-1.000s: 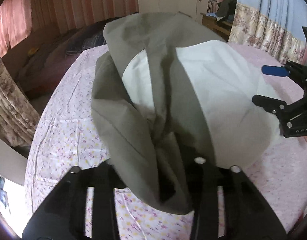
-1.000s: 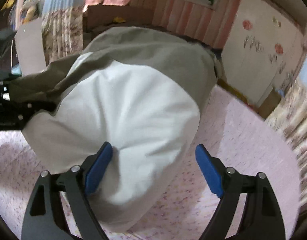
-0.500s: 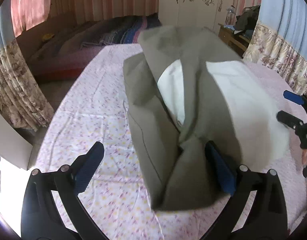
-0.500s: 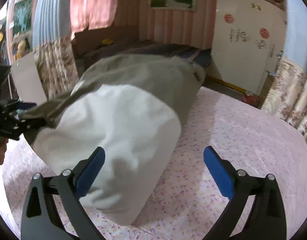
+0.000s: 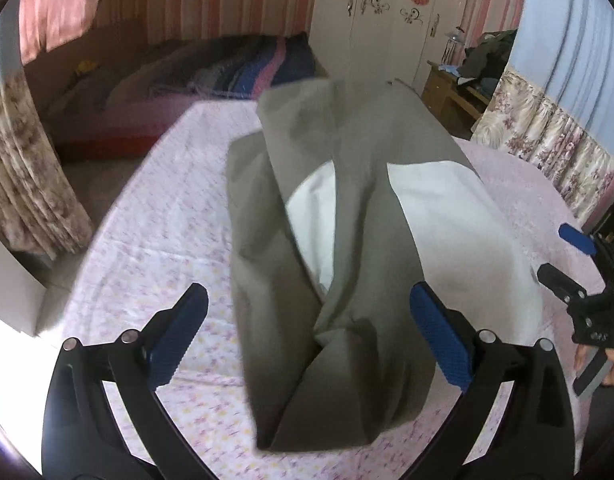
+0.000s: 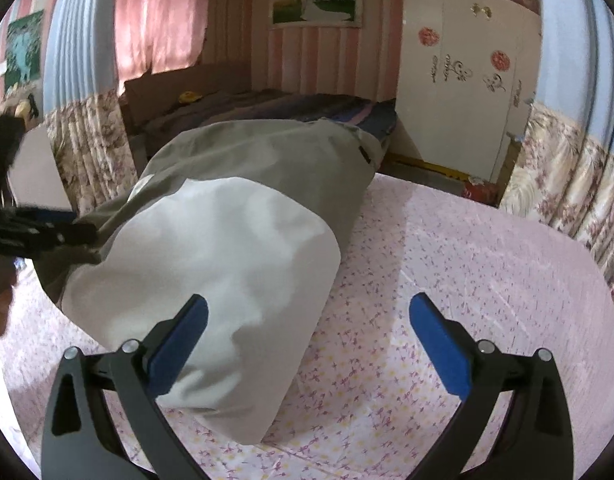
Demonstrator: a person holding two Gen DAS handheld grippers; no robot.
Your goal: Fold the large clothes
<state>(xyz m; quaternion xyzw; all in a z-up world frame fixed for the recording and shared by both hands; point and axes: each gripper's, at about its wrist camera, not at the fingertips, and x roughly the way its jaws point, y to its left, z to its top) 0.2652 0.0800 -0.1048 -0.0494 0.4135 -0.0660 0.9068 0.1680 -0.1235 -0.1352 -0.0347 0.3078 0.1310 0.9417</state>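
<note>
A large olive-grey garment [image 5: 347, 264] with white lining panels [image 5: 459, 232] lies folded in a long bundle on the pink floral bed sheet [image 5: 155, 248]. My left gripper [image 5: 307, 332] is open and empty, its blue pads on either side of the bundle's near end. In the right wrist view the garment [image 6: 235, 240] lies left of centre. My right gripper [image 6: 307, 340] is open and empty at the bundle's white end; its left pad [image 6: 179, 336] overlaps the cloth. The right gripper also shows in the left wrist view [image 5: 575, 264], and the left gripper shows at the left edge of the right wrist view [image 6: 39, 232].
The bed sheet [image 6: 467, 280] spreads right of the garment. Floral curtains [image 5: 23, 184] hang at the sides. A second bed with a striped blanket [image 5: 235, 68], a white wardrobe [image 5: 387, 20] and a wooden side table [image 5: 455, 92] stand beyond.
My left gripper has let go of the olive cloth, opened and drawn back. My right gripper has also drawn back from the white end. The garment now lies flat on the bed.
</note>
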